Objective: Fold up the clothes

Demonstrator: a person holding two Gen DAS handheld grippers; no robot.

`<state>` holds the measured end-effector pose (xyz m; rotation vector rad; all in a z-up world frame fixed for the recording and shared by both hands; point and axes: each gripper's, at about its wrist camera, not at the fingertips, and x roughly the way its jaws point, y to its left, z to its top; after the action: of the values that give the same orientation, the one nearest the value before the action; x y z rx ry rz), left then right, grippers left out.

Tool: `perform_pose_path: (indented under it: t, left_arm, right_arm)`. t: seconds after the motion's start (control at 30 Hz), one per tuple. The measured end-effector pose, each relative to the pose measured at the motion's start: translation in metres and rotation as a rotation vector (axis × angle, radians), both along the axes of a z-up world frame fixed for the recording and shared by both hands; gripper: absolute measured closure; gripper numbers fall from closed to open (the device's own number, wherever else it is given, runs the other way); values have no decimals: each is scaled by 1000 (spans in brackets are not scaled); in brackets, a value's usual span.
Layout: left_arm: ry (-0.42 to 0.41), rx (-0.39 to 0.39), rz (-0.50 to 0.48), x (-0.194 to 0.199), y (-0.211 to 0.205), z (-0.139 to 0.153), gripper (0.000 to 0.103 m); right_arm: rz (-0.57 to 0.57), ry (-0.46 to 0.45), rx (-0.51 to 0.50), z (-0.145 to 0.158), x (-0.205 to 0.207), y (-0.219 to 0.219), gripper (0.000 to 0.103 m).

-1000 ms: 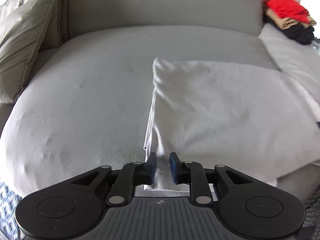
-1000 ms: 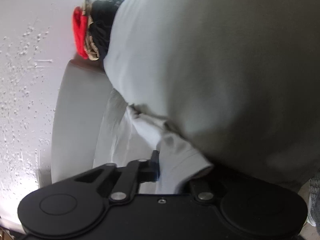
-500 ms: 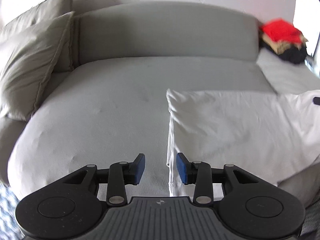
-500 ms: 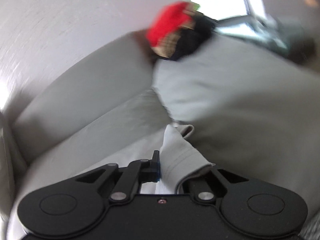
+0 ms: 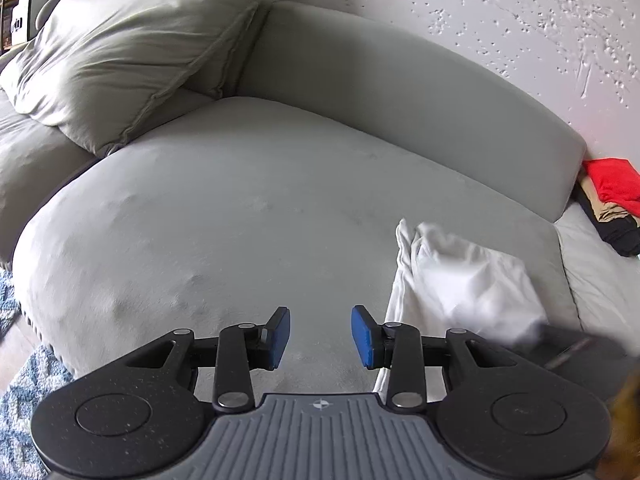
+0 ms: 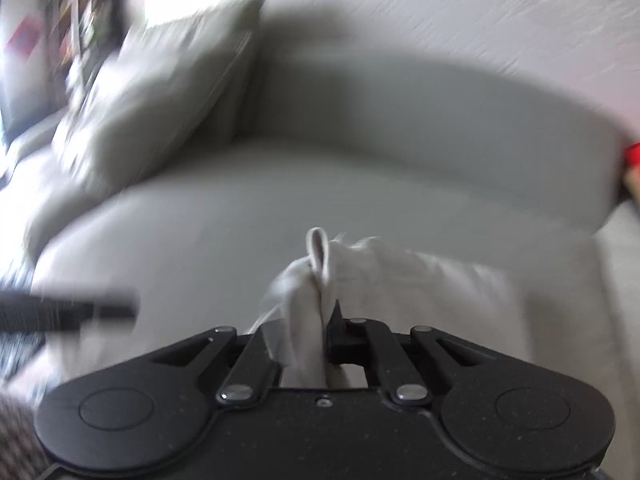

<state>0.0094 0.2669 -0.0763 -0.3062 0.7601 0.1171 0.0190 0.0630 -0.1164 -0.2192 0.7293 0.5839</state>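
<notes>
**Friend:** What are your fingers doing?

**Me:** My right gripper (image 6: 320,336) is pinched tight on a bunch of the white cloth (image 6: 420,292); my left gripper (image 5: 320,336) has its blue pads (image 5: 279,336) apart, with nothing between them.

**Friend:** Where is the cloth?

**Me:** It lies on the grey sofa seat (image 5: 224,216), just right of my left gripper; a pillow (image 5: 124,52) leans far left; a red top (image 5: 612,182) sits on a pile far right.
</notes>
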Motion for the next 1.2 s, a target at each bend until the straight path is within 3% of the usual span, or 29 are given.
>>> perform_pose_path:
  t: [0.1,0.17,0.33,0.4,0.47,0.73,1.07,1.17,1.2]
  left_arm:
    - [3,4,-8,1,0,-1,68]
    - [3,6,-13,2,0,-2,68]
    - [2,-13,-16,2,1,-3,68]
    - [4,-12,-20,3,0,-4,68]
    - [6,-16,-19,5,0,-4,68]
    - [3,-43,2,2,4,-2,68]
    - [-2,-51,31,0,4,-1,68]
    - [-2,-53,42,-1,3,0,68]
    - [-3,-53,46,-2,3,1,68]
  right_arm:
    - [-18,49,22,-14,-3,-1,100]
    - [-50,96,89,-11,3,-13,100]
    - [-227,242,491,14,40,-60,100]
    - [-265,254,587,25,48,-70,100]
    - [-274,257,621,32,52,-72,100]
    - [-229,267,597,29,54,-58,100]
    - [-46,181,362,23,24,-27,99]
    - [16,192,318,24,20,-23,92]
    - [33,205,314,25,19,-23,85]
